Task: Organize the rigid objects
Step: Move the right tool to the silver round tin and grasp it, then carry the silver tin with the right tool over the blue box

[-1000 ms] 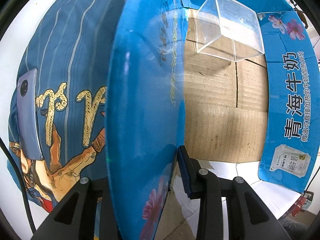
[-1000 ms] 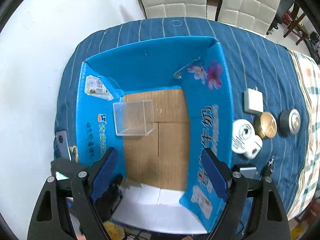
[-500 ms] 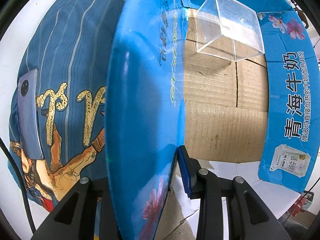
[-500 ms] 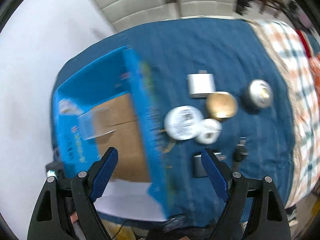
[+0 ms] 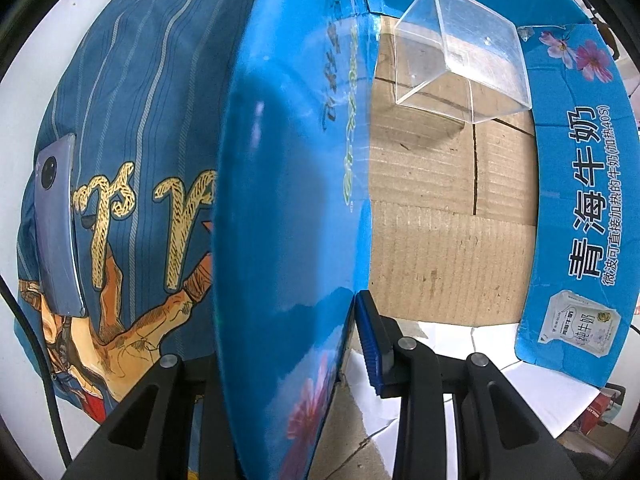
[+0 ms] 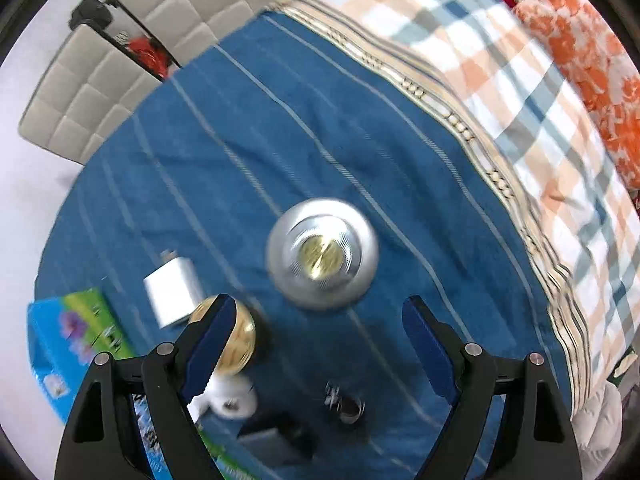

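My left gripper is shut on the left wall of the blue cardboard box, whose brown floor holds a clear plastic cube at the far end. My right gripper hangs open above the blue striped cloth, nothing between its fingers. Just beyond its tips lies a round silver tin with a gold centre. A gold round tin sits behind the left finger, a white adapter beside it. A white round object, a dark block and a small dark metal piece lie nearer the camera.
A grey phone lies on the printed cloth left of the box. A checked cloth and an orange patterned fabric cover the right side. Padded chairs stand beyond the table. The box corner shows at lower left.
My right gripper has swept rightwards from above the box to above the silver tin, rolling and dropping lower. The left gripper and the box have kept still.
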The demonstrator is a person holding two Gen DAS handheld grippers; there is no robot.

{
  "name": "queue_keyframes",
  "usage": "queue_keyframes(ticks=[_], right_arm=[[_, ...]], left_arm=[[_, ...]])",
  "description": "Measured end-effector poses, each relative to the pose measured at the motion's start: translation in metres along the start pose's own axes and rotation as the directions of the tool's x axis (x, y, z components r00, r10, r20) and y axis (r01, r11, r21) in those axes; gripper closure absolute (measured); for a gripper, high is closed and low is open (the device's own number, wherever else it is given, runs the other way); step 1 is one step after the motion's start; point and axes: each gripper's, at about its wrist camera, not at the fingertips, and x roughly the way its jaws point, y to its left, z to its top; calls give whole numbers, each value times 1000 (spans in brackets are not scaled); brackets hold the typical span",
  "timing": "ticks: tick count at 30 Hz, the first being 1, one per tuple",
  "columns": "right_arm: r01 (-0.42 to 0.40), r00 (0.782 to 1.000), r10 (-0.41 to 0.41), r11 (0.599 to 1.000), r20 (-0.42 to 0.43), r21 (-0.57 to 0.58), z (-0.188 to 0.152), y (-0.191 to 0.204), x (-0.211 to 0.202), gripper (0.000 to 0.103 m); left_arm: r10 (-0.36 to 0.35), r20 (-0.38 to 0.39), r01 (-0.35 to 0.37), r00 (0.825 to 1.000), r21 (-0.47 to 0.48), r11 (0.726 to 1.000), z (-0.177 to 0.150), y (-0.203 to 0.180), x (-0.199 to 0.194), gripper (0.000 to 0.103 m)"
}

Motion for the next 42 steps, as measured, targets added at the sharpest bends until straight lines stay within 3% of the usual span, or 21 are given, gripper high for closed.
queue_keyframes(ticks=[9, 12, 15, 25, 34, 42], right_arm=[[14, 996, -15, 1000, -94, -8, 33, -5, 58, 16], [3, 992, -3, 1000, -124, 1, 37, -5, 71, 28], [11, 992, -11, 1000, -126, 0, 39, -6, 79, 29], [15, 993, -15, 1000, -113, -3, 29, -2, 84, 30], [62, 993, -67, 997, -95, -55, 30, 11, 68, 30], [118, 991, -126, 974, -32, -193, -4, 45, 49, 31]], left_arm=[[-6, -9, 6, 1000, -20, 1000, 3, 6, 4, 72], [-7, -9, 7, 1000, -22, 1000, 4, 8, 5, 72], [-7, -9, 7, 1000, -22, 1000, 4, 8, 5, 72], [-5, -9, 5, 1000, -18, 1000, 5, 9, 6, 72], [-4, -8, 4, 1000, -15, 1000, 4, 9, 8, 72], [-4, -8, 4, 1000, -16, 1000, 4, 7, 8, 72]])
